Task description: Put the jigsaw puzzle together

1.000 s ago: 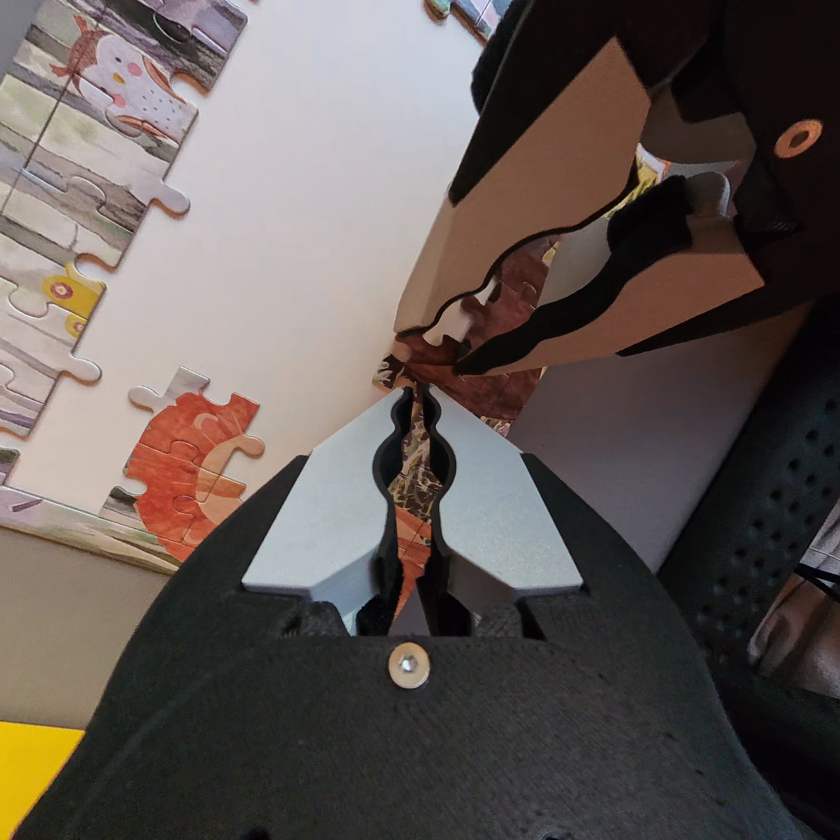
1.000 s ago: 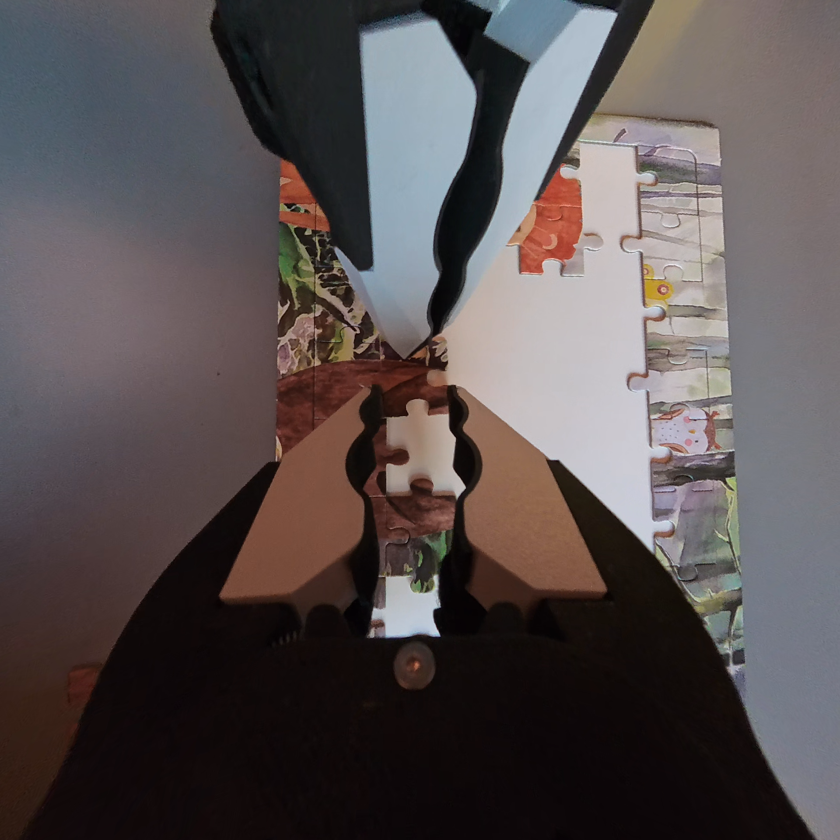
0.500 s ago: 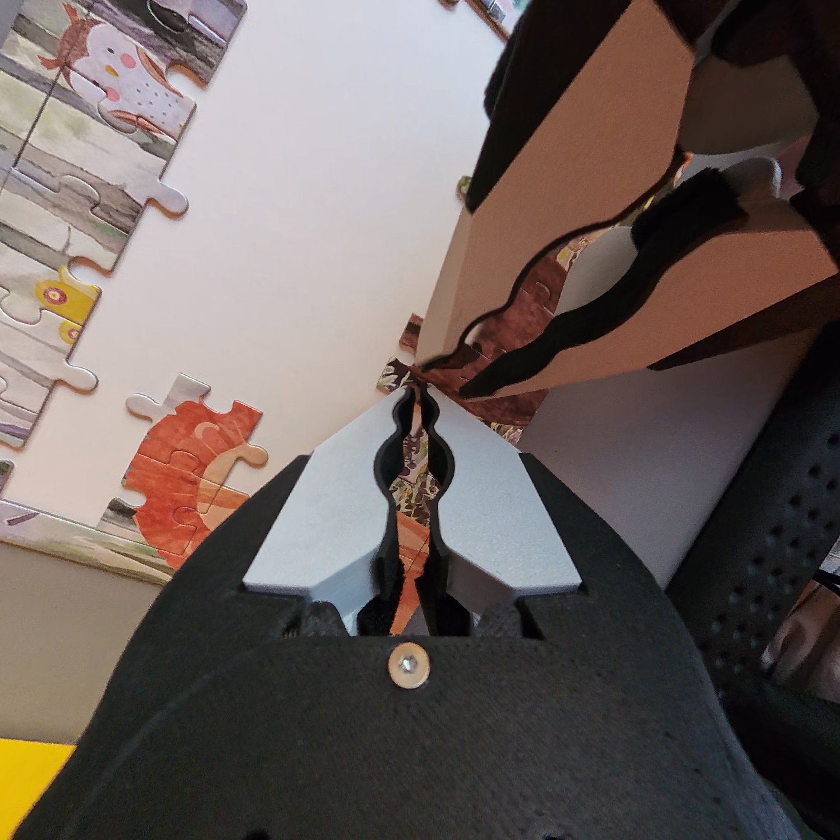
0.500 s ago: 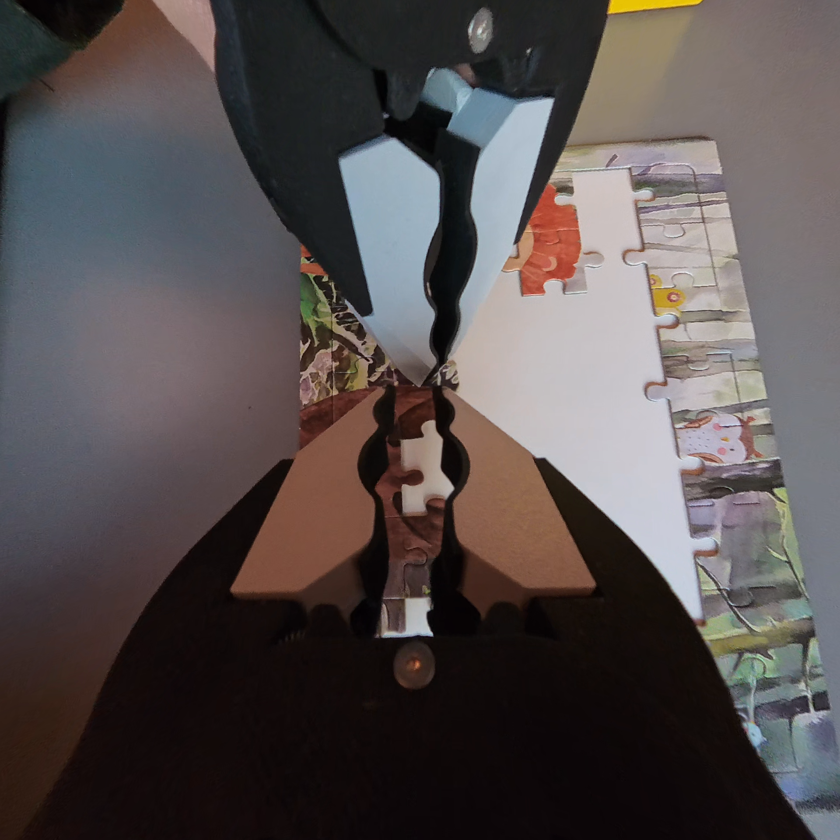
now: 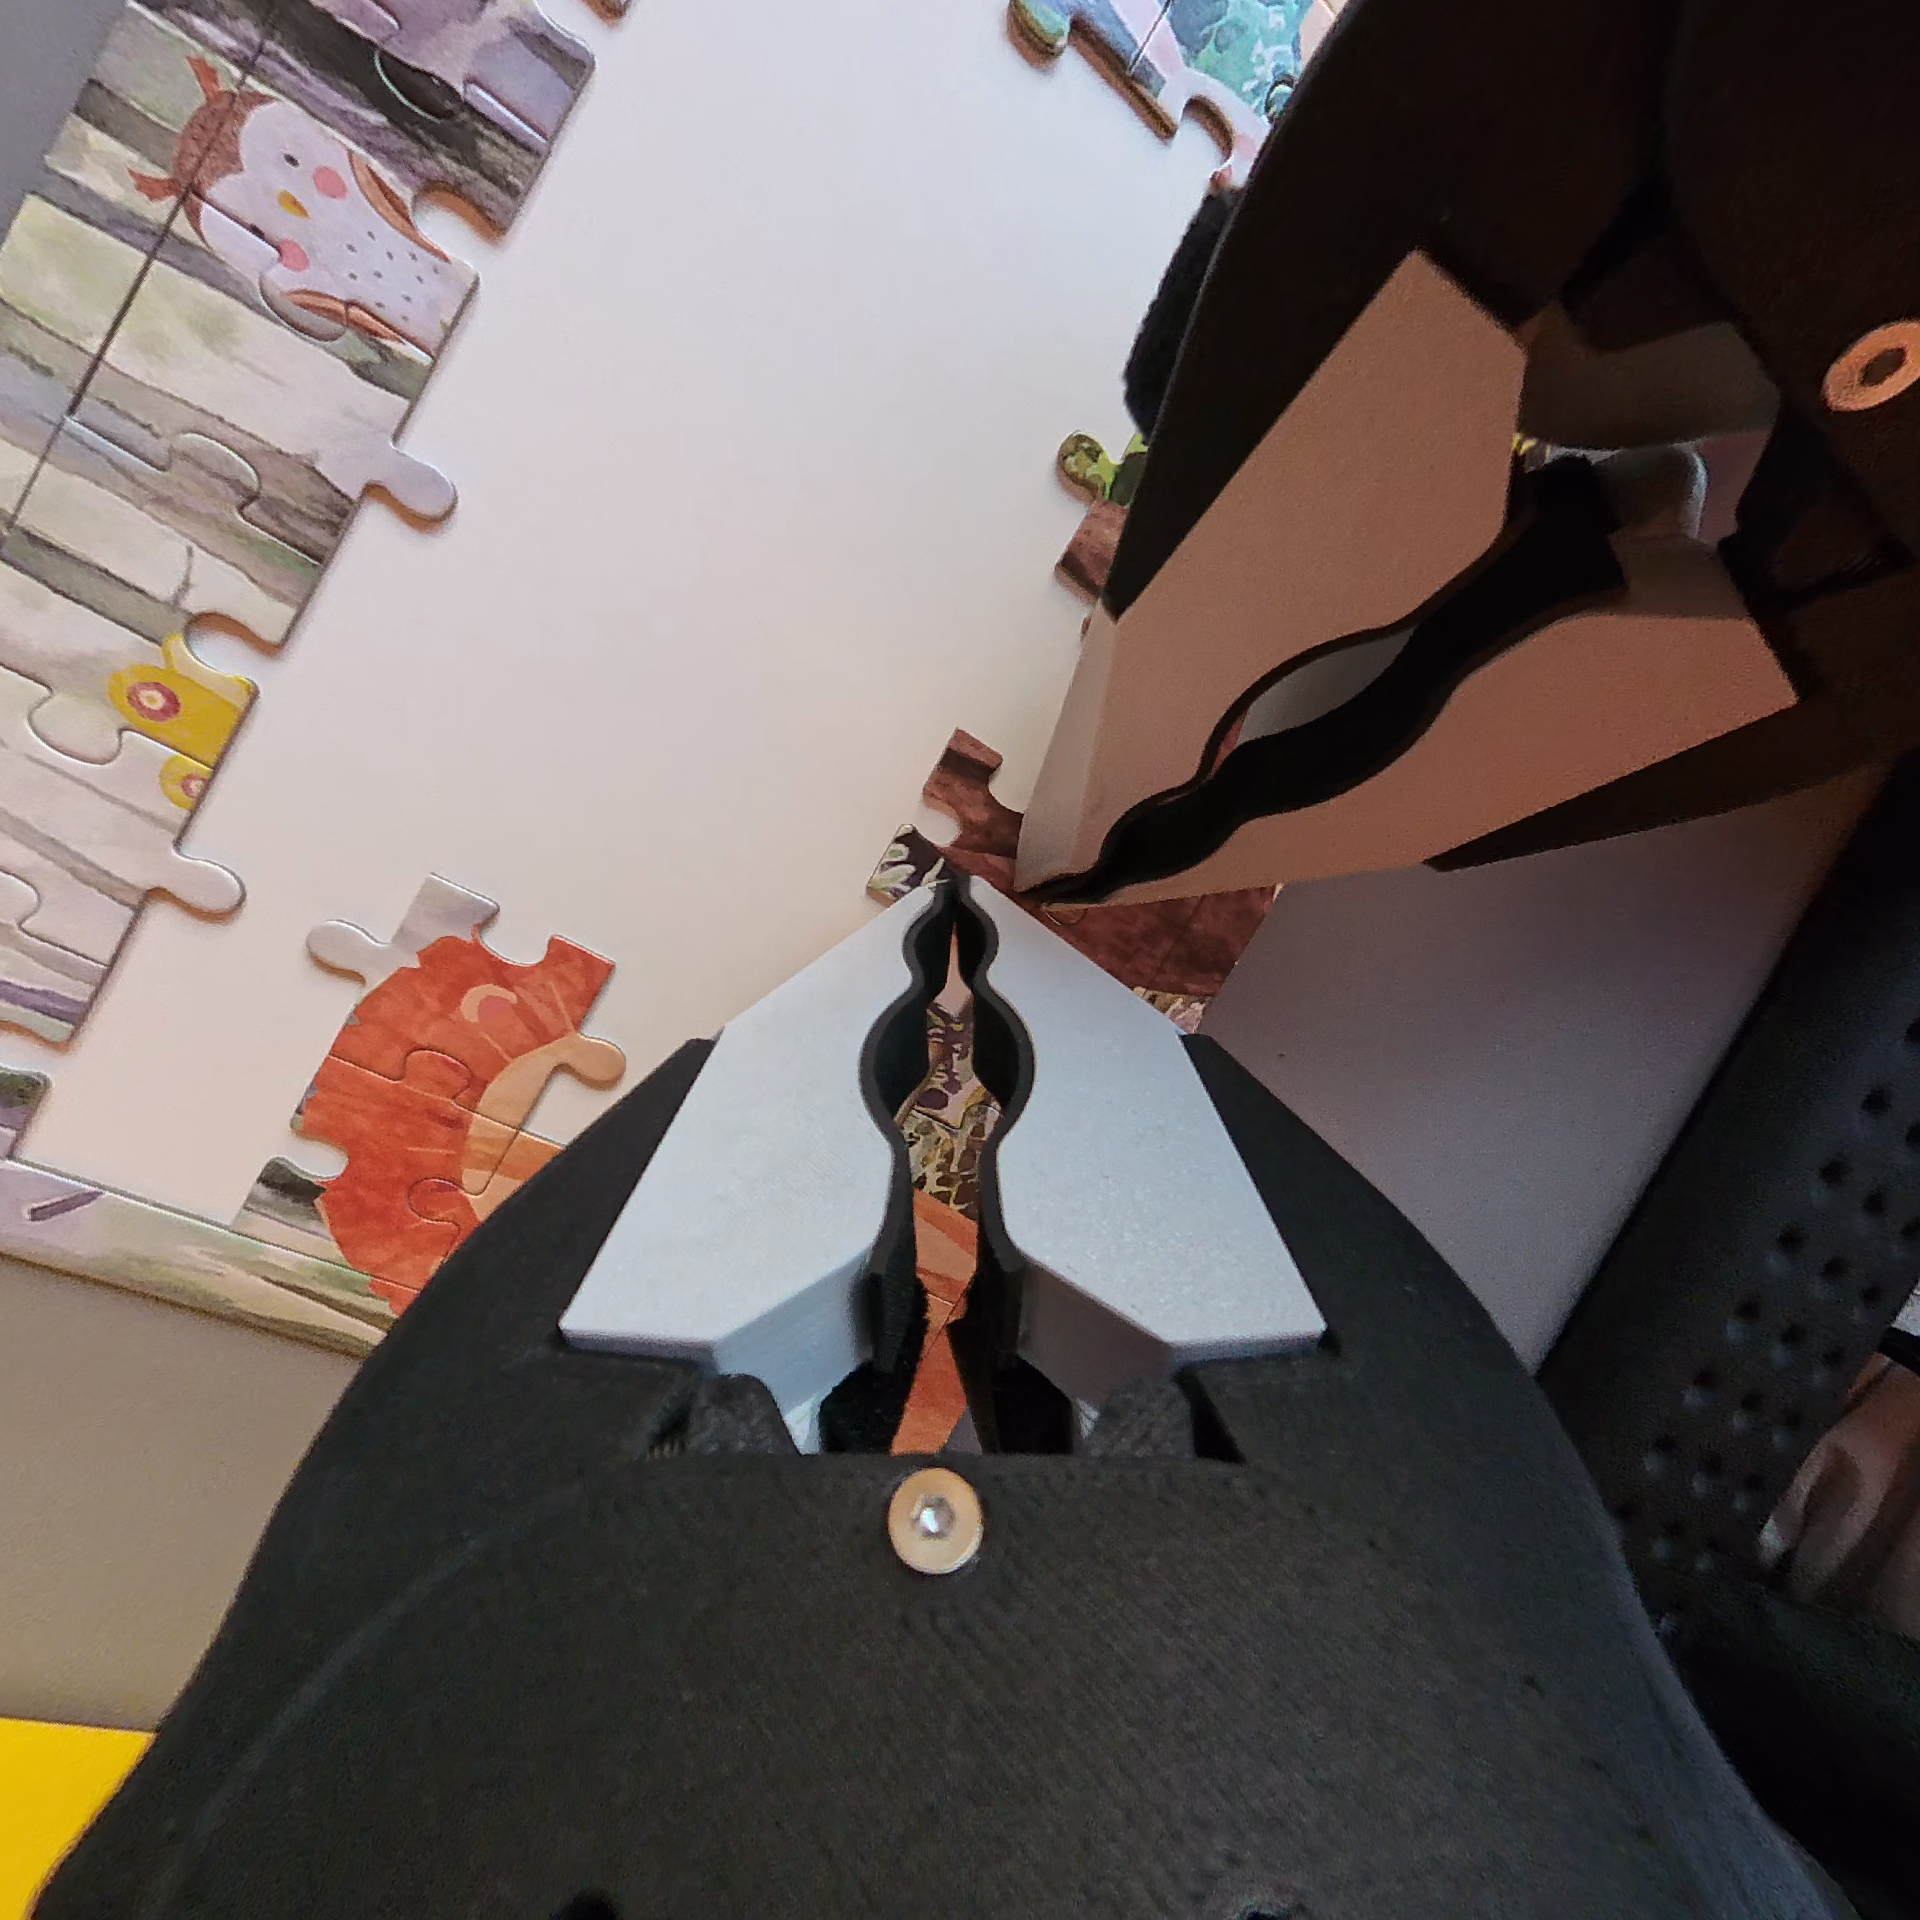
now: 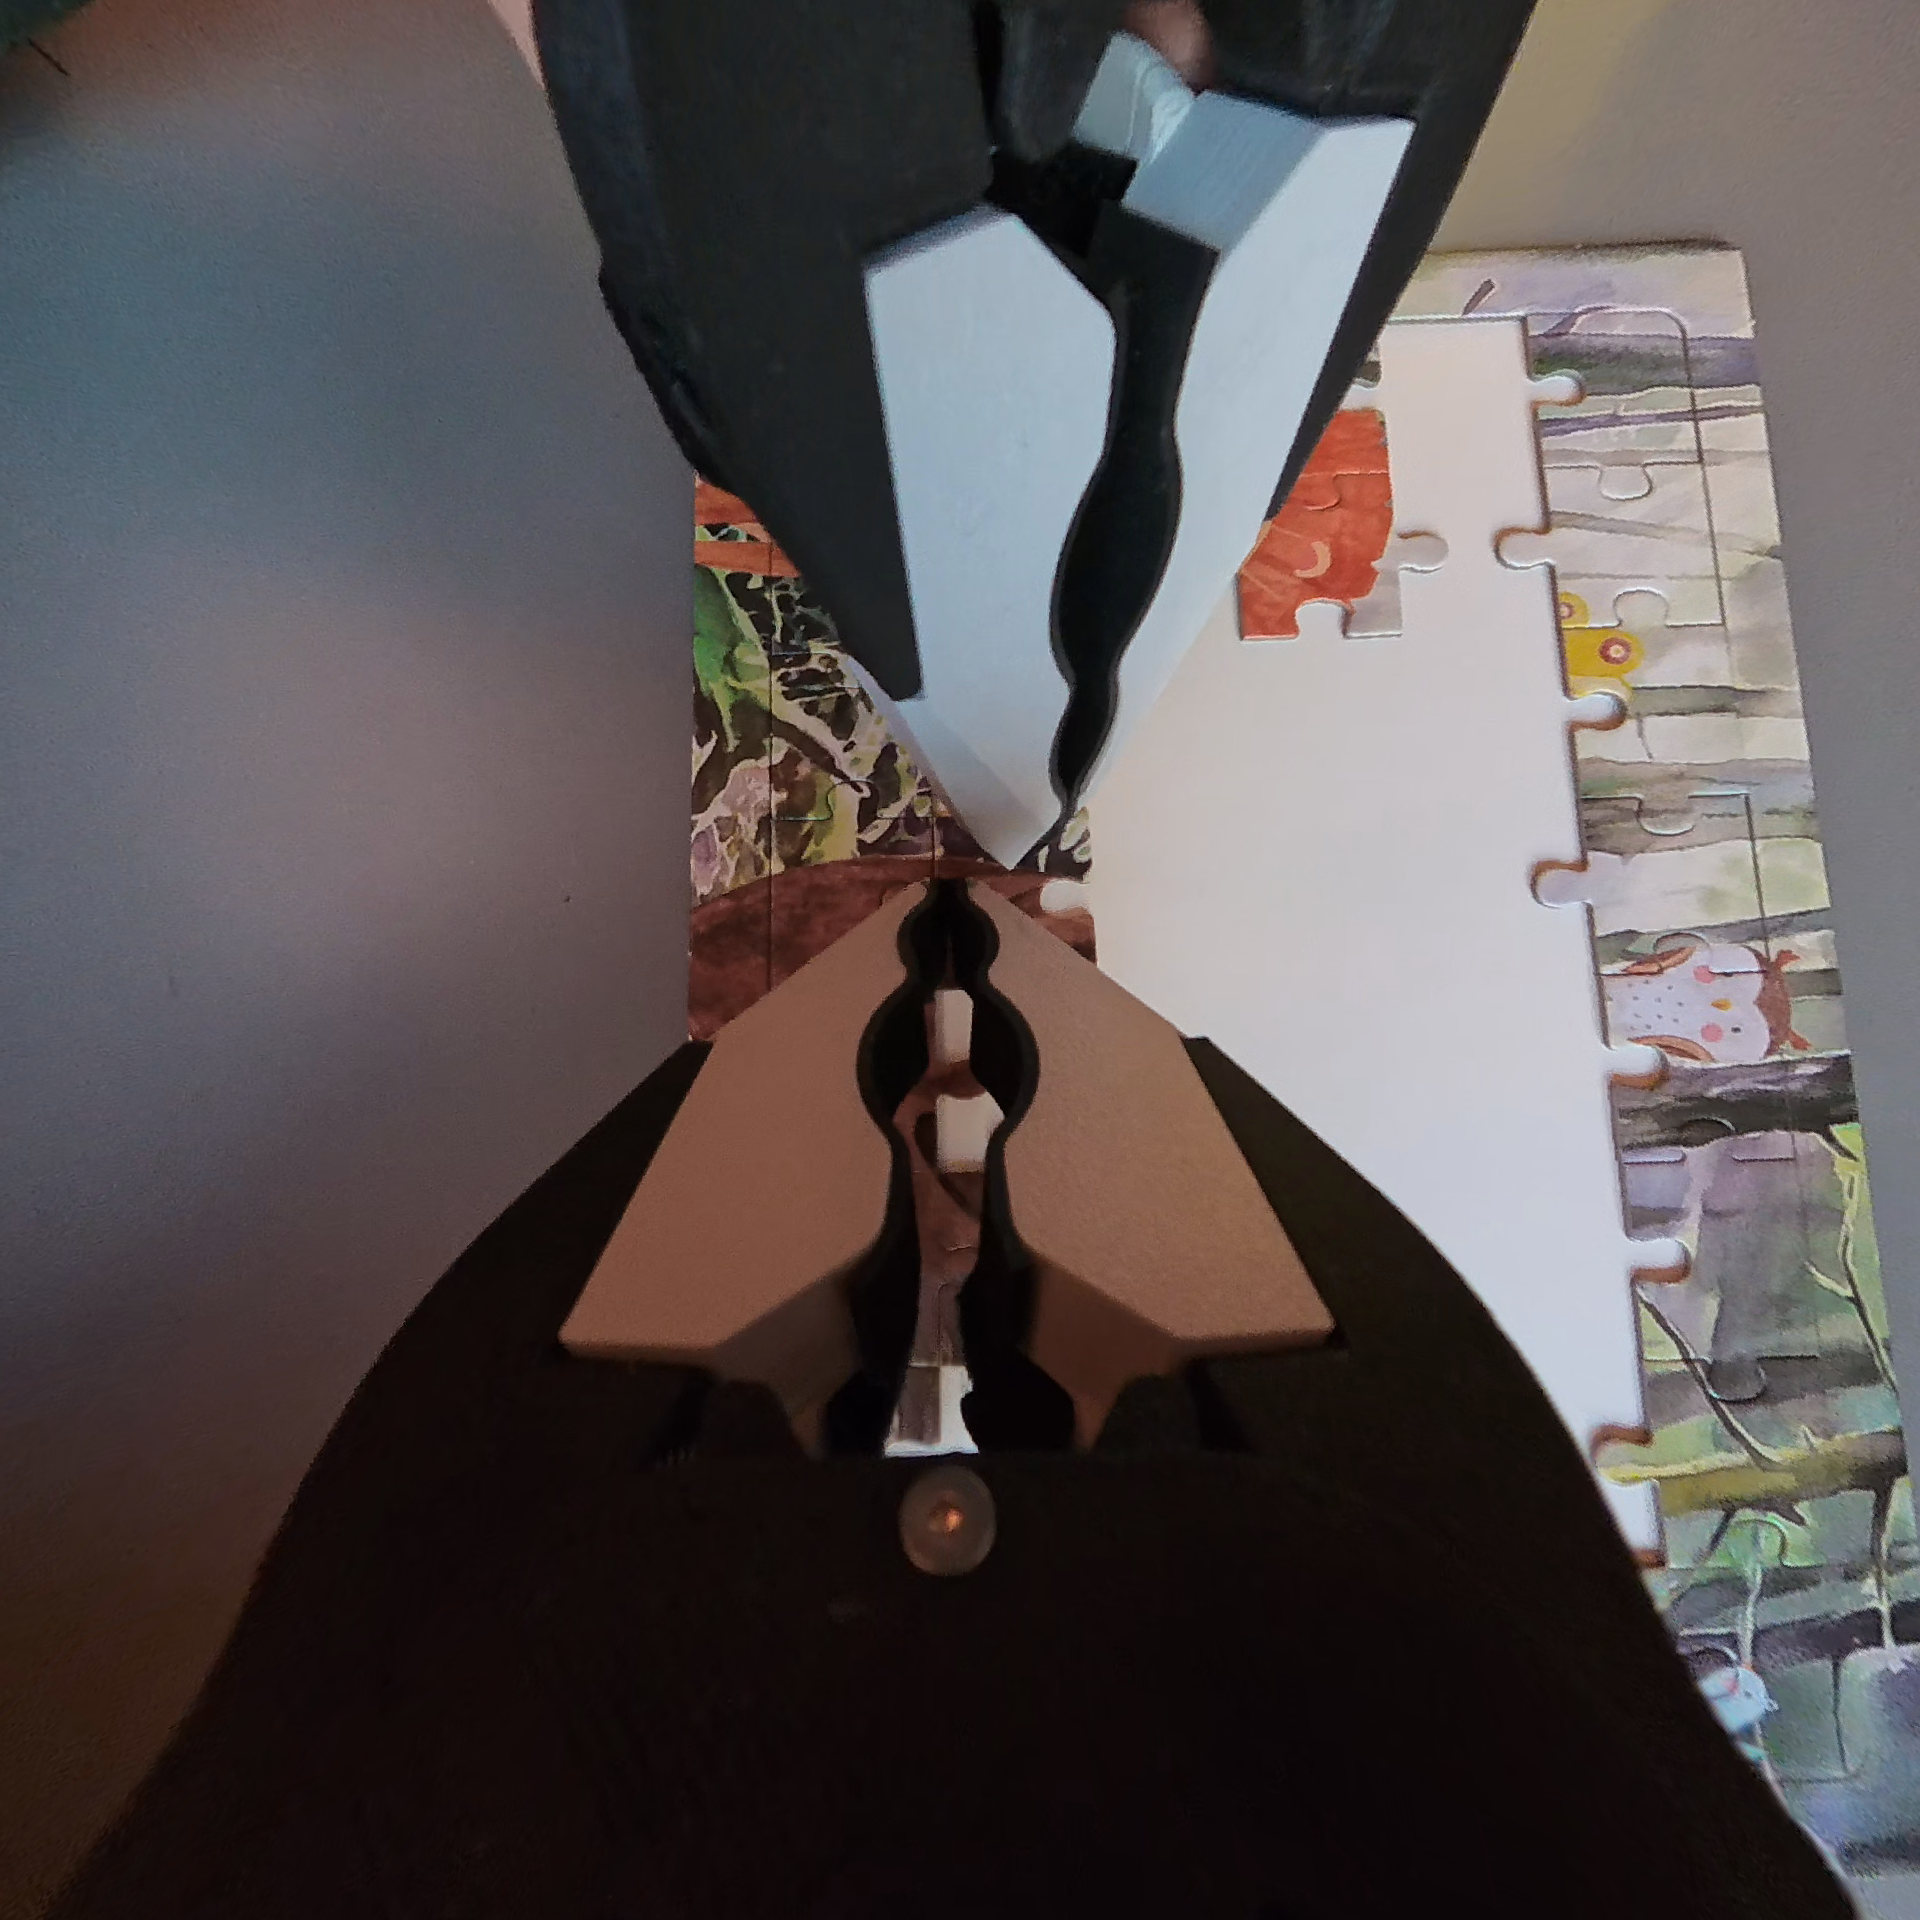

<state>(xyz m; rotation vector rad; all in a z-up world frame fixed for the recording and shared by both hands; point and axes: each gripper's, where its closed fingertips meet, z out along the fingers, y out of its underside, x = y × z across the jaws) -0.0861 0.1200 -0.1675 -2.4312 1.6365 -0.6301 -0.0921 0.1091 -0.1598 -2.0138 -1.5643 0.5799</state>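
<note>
I have both claws pinched closed (empty), left claw and right claw tip-to-tip on the brown puzzle pieces, presumably pressing them flat.

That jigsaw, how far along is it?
The outer strips look joined: the owl side and the brown-and-leafy side. Both grippers, left and right, are shut, tips together at the brown edge. The white middle is unfilled, apart from an orange cluster.

Dim, warm light — the white puzzle board ahead glows brightest; black housing nearest the lens blurs, edges bow.
</note>
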